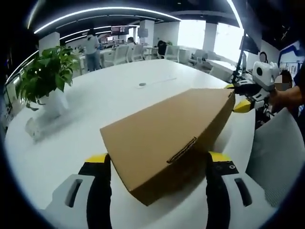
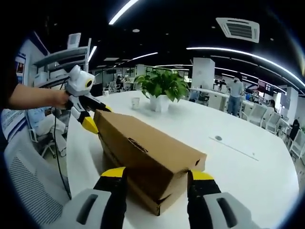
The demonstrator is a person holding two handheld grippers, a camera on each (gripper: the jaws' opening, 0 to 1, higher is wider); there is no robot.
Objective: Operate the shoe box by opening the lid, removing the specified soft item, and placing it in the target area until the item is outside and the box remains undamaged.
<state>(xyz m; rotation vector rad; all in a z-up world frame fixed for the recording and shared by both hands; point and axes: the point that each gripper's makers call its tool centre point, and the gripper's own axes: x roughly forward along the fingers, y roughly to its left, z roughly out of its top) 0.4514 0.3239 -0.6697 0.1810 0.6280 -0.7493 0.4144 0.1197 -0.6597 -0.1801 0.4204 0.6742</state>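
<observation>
The long brown cardboard shoe box [image 1: 169,140] lies lid-down-closed on the white desk [image 1: 105,95]. Left gripper [image 1: 159,164] straddles one end, jaws spread; right gripper [image 2: 157,179] straddles the other, spread. A potted green plant [image 2: 162,88] stands beyond.

Both views are bright and evenly lit, the light coming from long ceiling strip lights [image 1: 109,12] overhead and from windows [image 1: 190,33] at the far side of the room, which are blown out to plain white in the left gripper view. The white table [image 1: 119,90] reflects a soft sheen, washing out its far edge. Shadows are faint and diffuse: a pale one lies beside the potted plant [image 1: 45,76], and a darker one sits under the cardboard box [image 1: 162,138] at its near end. Fisheye distortion bends the strip lights and the table's edges into curves. The centre is fairly sharp; the gripper bodies at the bottom and the distant office furniture look soft.
</observation>
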